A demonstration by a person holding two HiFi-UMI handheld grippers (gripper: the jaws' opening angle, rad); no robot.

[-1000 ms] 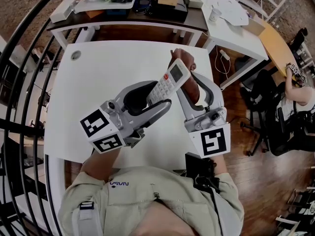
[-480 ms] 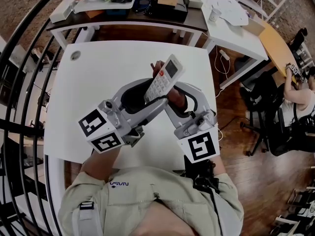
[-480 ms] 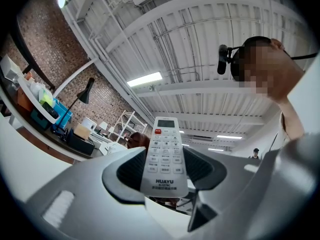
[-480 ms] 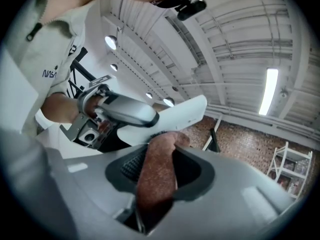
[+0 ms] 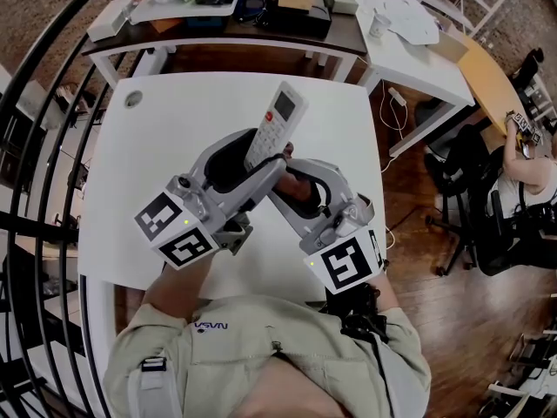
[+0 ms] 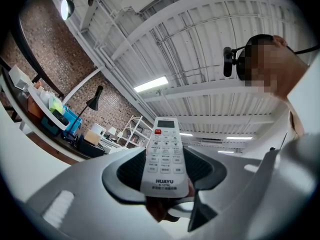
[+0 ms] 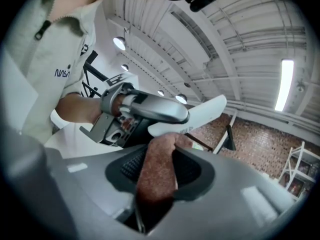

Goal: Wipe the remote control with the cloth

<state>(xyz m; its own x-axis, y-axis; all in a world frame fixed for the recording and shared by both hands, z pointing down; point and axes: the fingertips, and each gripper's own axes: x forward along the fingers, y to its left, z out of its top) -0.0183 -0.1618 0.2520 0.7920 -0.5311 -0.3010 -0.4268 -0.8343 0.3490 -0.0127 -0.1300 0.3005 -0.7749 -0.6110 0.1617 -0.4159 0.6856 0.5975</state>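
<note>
A white remote control [image 5: 269, 124] with a small screen and a red button stands tilted up over the white table [image 5: 157, 164], its lower end clamped in my left gripper [image 5: 257, 174]. In the left gripper view the remote [image 6: 165, 156] runs up between the dark pads, buttons toward the camera. My right gripper [image 5: 294, 183] is shut on a reddish-brown cloth [image 7: 156, 171], which touches the underside of the remote's lower end [image 7: 192, 115]. In the head view only a dark scrap of the cloth [image 5: 298, 184] shows between the jaws.
A grey round grommet [image 5: 132, 99] sits in the table's far left corner. Behind the table is a dark desk [image 5: 235, 20] crowded with boxes and a tray. A second white table [image 5: 409, 50] and a person on an office chair [image 5: 513, 172] are at the right.
The remote has swung left and farther out over the table with my left gripper. My right gripper has moved left and down with the cloth, from the remote's upper part to its lower end.
</note>
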